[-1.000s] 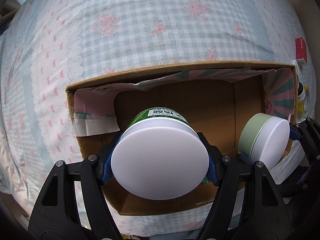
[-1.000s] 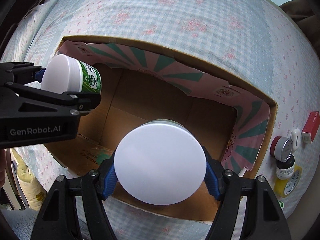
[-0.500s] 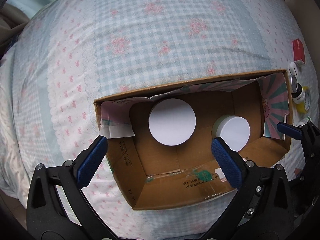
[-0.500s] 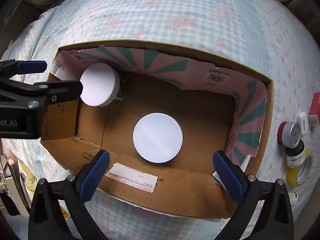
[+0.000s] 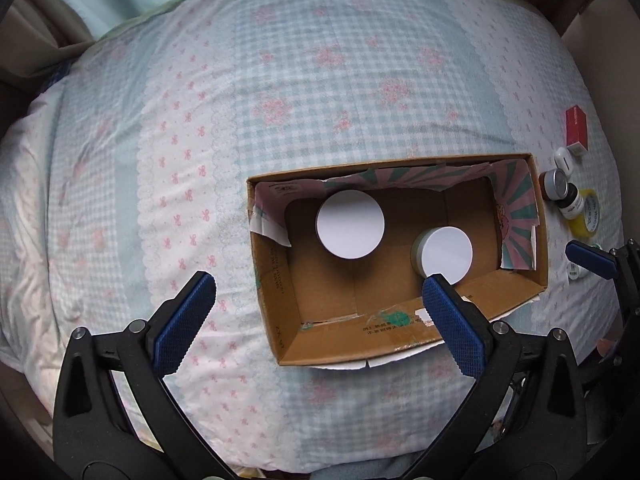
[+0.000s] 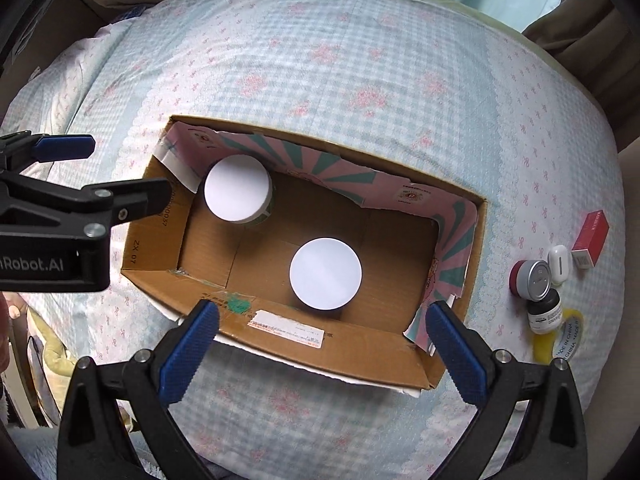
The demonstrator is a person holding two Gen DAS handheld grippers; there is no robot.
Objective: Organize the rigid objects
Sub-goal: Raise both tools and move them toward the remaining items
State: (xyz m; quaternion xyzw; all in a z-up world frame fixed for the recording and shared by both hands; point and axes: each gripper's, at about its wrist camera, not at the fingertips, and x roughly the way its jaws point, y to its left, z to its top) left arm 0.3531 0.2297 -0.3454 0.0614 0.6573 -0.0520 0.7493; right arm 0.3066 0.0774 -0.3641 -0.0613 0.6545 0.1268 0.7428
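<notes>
An open cardboard box (image 5: 280, 320) (image 6: 332, 354) lies on the bed. Two white-lidded jars stand inside it: a taller green-labelled one (image 5: 350, 224) (image 6: 237, 188) at the left end and a lower pale green one (image 5: 446, 250) (image 6: 325, 273) toward the right. My left gripper (image 5: 320, 316) is open and empty, above the box's near left corner. My right gripper (image 6: 322, 344) is open and empty, above the box's near wall. The left gripper also shows at the left of the right wrist view (image 6: 80, 184).
Right of the box on the bed lie a red carton (image 6: 591, 236), a small white case (image 6: 558, 265), a round red tin with a silver lid (image 6: 531, 279), a small dark-capped bottle (image 6: 545, 311) and a yellow tape roll (image 6: 560, 340). The checked floral bedspread (image 5: 280, 100) surrounds the box.
Both grippers let go of their jars inside the box, opened, and drew back and up away from the box. Both jars now stand on the box floor.
</notes>
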